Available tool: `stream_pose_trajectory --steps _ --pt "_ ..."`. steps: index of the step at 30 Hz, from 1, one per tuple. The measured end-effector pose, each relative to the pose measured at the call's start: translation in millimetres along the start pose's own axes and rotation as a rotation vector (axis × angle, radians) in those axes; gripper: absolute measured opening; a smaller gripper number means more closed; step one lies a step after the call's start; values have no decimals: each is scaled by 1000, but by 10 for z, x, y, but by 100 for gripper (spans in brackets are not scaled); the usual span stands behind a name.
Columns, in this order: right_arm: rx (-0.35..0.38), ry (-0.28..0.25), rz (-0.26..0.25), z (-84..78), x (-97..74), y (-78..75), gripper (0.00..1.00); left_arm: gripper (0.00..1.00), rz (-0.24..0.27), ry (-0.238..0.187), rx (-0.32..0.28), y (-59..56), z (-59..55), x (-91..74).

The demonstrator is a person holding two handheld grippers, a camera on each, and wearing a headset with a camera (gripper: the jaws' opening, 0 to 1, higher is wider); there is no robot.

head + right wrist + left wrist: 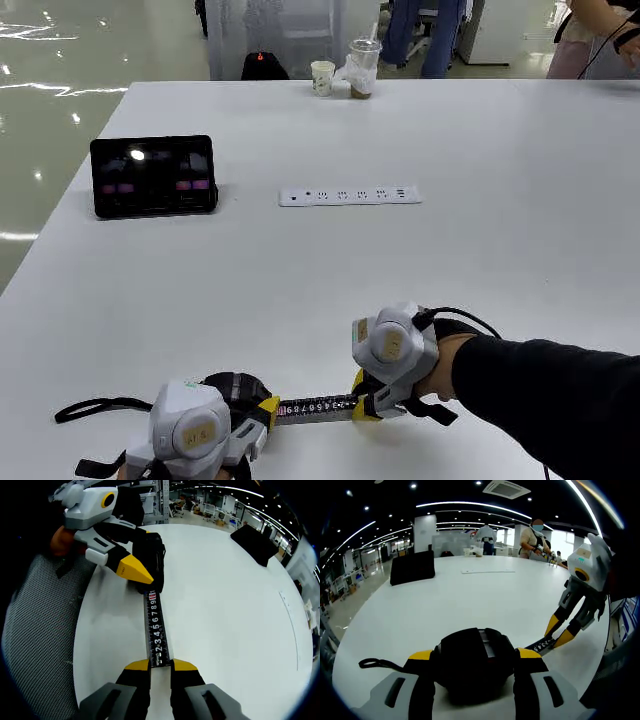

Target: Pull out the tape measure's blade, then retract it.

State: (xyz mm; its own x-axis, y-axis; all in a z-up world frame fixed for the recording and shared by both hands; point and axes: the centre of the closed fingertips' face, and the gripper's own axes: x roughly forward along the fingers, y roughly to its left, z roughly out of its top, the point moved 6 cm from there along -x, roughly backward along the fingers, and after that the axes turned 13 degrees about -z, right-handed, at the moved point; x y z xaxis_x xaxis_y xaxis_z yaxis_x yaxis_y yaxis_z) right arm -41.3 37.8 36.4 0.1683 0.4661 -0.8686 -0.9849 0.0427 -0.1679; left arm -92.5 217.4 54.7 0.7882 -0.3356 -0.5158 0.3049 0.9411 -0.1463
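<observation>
A black tape measure case (238,390) (474,656) (151,555) rests on the white table near its front edge. My left gripper (262,412) (476,655) is shut on the case, yellow fingertips on either side. A short length of blade (318,406) (155,632) (543,644) with printed numbers runs out of the case to the right. My right gripper (358,398) (160,665) is shut on the blade's end. A black wrist strap (98,406) (377,663) trails left from the case.
A black tablet (153,175) lies at the left of the white table (400,260), a white power strip (349,195) in the middle, and cups (345,72) at the far edge. A grey mesh chair (35,625) is beside the table. People stand beyond the far end.
</observation>
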Motion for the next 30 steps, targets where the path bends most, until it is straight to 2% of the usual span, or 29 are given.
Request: stream_pose_trajectory --steps 13,17,30 --pt "-7 -16 0 28 18 9 12 58 -4 -3 -16 3 3 -14" --pt "33 -36 -1 28 32 2 12 57 -7 -6 -34 15 -5 -19" --pt "38 -56 -1 98 61 31 12 57 -13 -3 -36 20 -10 -21"
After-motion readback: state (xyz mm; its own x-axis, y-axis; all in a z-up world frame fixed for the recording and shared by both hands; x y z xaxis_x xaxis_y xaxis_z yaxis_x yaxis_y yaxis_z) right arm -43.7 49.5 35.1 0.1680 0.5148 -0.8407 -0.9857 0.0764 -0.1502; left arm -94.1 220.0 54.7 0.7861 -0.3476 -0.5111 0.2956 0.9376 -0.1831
